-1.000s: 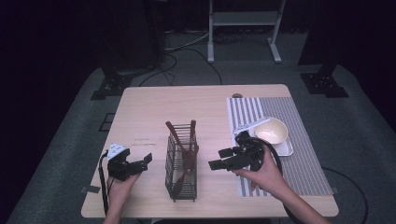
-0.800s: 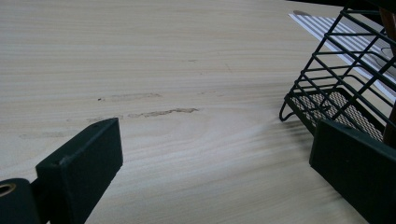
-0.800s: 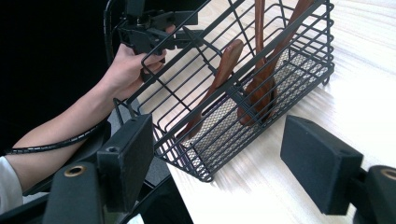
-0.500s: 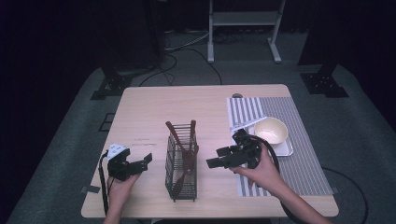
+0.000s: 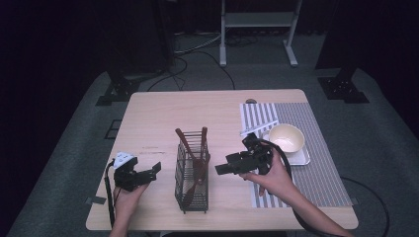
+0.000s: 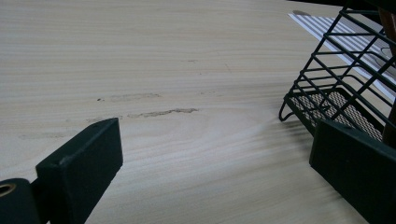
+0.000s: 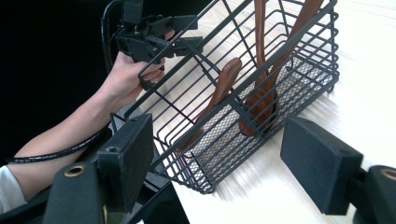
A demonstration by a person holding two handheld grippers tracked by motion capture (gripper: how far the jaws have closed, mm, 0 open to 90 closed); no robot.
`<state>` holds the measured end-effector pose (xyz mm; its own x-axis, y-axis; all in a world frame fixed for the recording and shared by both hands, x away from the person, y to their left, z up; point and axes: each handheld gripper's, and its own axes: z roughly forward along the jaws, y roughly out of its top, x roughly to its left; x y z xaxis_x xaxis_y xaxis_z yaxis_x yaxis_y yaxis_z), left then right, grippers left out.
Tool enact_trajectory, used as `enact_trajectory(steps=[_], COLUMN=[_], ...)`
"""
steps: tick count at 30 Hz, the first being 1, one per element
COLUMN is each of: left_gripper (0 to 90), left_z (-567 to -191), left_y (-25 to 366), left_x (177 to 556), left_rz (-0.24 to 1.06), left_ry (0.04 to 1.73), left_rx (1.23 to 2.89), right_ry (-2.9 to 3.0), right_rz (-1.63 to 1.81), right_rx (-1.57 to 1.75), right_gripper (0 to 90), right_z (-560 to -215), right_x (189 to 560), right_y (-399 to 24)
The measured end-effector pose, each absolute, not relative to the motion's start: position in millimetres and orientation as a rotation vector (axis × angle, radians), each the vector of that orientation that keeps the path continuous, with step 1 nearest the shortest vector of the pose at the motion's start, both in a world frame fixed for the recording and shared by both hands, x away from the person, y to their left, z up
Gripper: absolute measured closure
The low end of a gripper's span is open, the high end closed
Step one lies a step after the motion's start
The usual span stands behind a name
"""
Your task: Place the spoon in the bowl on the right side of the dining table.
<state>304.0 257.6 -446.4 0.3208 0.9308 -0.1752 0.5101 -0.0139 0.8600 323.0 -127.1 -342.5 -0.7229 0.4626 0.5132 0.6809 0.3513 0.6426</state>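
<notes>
Wire basket (image 5: 191, 173) upright near the table's (image 5: 197, 106) front edge, roughly at 6 o'clock from the table's middle, holding brown wooden utensils (image 5: 197, 165) that lean against its rim.

Left gripper (image 5: 150, 172) at 9 o'clock from the basket, near but apart from it, held low over the bare wood in the person's left hand (image 5: 127, 195). Jaws spread wide, gripping nothing; in the left gripper view, pads (image 6: 81, 163) at either side with only tabletop between them and the basket's foot (image 6: 327, 105) at 2 o'clock.

Right gripper (image 5: 225, 168) at 3 o'clock from the basket, just beside its wire wall, pointed toward it, carried by the right hand (image 5: 269, 177). Jaws likewise parted and bare; in the right gripper view, basket (image 7: 252, 98) straight ahead at 12 o'clock, tilted by the camera's angle, with spoon-like wooden pieces (image 7: 259, 100) resting on its mesh floor, and the other gripper (image 7: 180, 32) beyond at 11 o'clock.

Cream bowl (image 5: 285, 137) on a small tray (image 5: 302, 157) at 2 o'clock from the basket, set upon a striped mat (image 5: 316, 148), well apart from the left gripper.
</notes>
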Motion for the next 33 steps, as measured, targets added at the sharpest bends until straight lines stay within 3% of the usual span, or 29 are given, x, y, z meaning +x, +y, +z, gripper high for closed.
enact_trajectory(steps=[24,33], left_gripper=[1.8,1.7], left_z=[-446.1,-445.8], left_y=[258.4,259.1], left_x=[303.9,303.7], left_rz=[0.569,0.569], left_ry=[1.328,1.329], left_rx=[1.650,1.648], right_ry=[-2.338,-2.349], right_rz=[-1.276,-1.243], right_rx=[-1.020,-1.023], right_gripper=[25.5,31.5], right_z=[-344.2,-346.8], right_x=[339.1,343.4], right_y=[-105.1,-96.3])
